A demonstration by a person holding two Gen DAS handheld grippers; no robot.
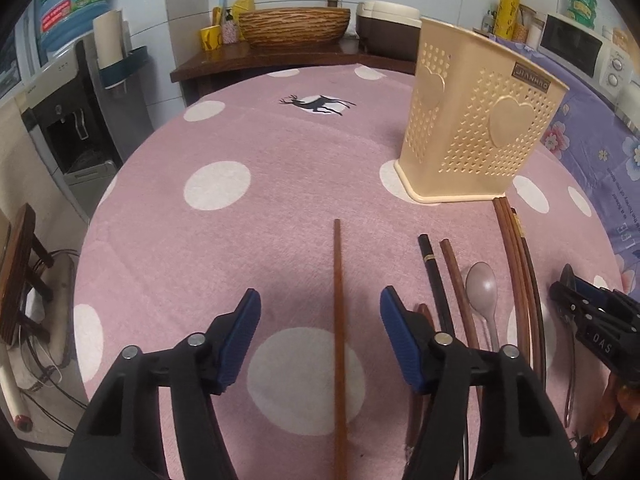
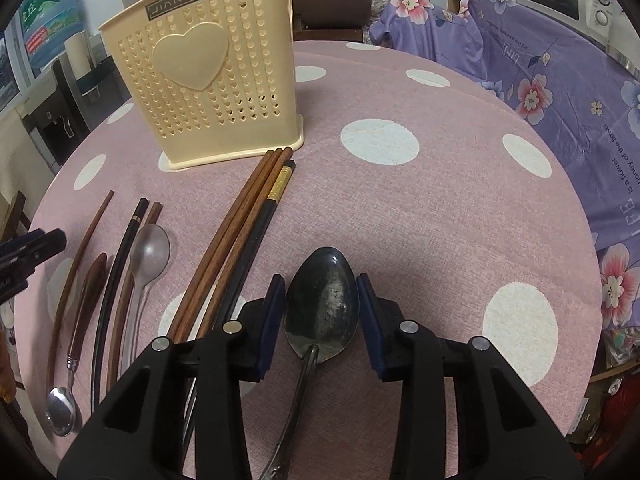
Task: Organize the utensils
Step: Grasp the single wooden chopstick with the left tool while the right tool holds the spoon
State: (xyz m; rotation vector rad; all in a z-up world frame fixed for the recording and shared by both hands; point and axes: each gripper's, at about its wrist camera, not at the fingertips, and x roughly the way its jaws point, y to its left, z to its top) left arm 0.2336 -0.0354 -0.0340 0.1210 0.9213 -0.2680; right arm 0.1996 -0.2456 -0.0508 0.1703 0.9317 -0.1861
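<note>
Pink cloth with white dots covers the round tabletop (image 1: 224, 148), and a kitchen counter with a woven basin is seen behind it in the left wrist view. A cream perforated holder (image 1: 476, 120) stands upright at the far right of the cloth. The left tool (image 1: 320, 328) is held spread, its blue pads well apart on either side of a single brown chopstick (image 1: 338, 320) that lies lengthwise between them; neither pad is seen to touch it. To its right a black chopstick (image 1: 434, 280), another brown one, a pale spoon (image 1: 482, 292) and a bundle of chopsticks (image 1: 516, 264) are laid in rough parallel, the bundle's far tips just short of the holder's base.

From the right wrist view, the same holder (image 2: 208, 76) is seen at the far left, with a purple flowered cloth beyond the tabletop. The right tool (image 2: 322, 312) is closed about the bowl of a dark, tarnished metal spoon (image 2: 324, 312), both pads appearing to press its edges; the handle runs back beneath the tool. A small steel spoon with a brown handle (image 2: 62, 408) lies at the far left.

The step in hand is judged to be the pick-up: the spoon looks gripped, the chopstick only straddled. Next, closure on the thin, rounded stick is called for, then a lift and an upright drop into the holder
</note>
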